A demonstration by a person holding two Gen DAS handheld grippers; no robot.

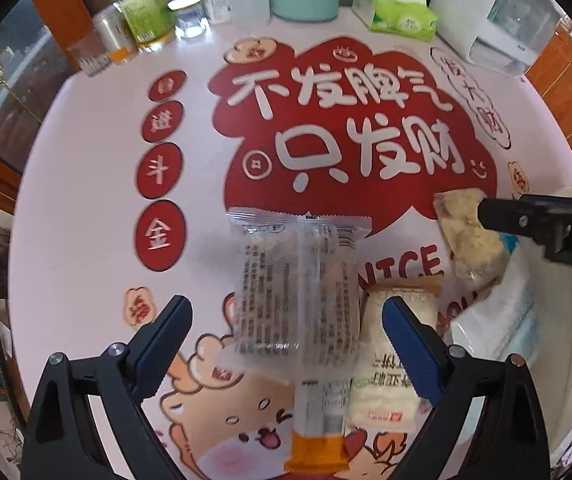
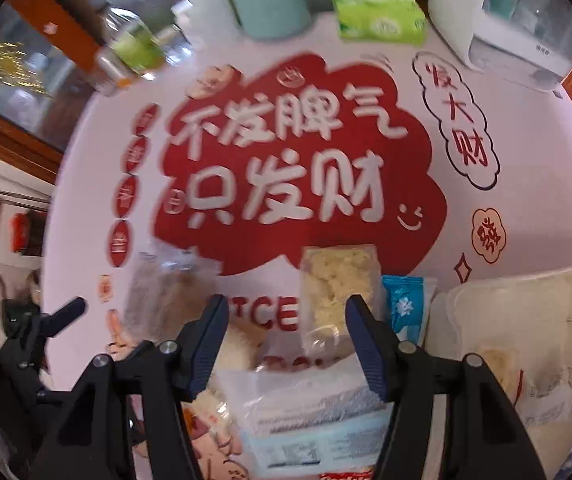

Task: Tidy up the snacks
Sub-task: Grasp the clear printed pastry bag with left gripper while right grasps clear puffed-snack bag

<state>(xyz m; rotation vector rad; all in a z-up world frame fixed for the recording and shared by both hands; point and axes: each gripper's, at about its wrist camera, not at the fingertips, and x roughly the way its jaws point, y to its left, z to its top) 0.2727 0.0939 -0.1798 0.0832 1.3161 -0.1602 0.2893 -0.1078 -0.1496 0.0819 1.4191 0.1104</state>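
A home dining room, round table (image 1: pixel 86 216) with a printed red and white cover, tissue pack (image 1: pixel 395 14), water dispenser (image 1: pixel 501 20), bottles (image 1: pixel 146 12) and a glass (image 1: pixel 88 56) at the far edge, wooden cabinet (image 1: pixel 565 92) behind

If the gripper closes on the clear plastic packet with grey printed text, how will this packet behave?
The clear plastic packet with grey printed text probably crinkles and slides, since its film looks glossy. It seems light and lies flat, so rolling is unlikely. The sealed ends may flop.
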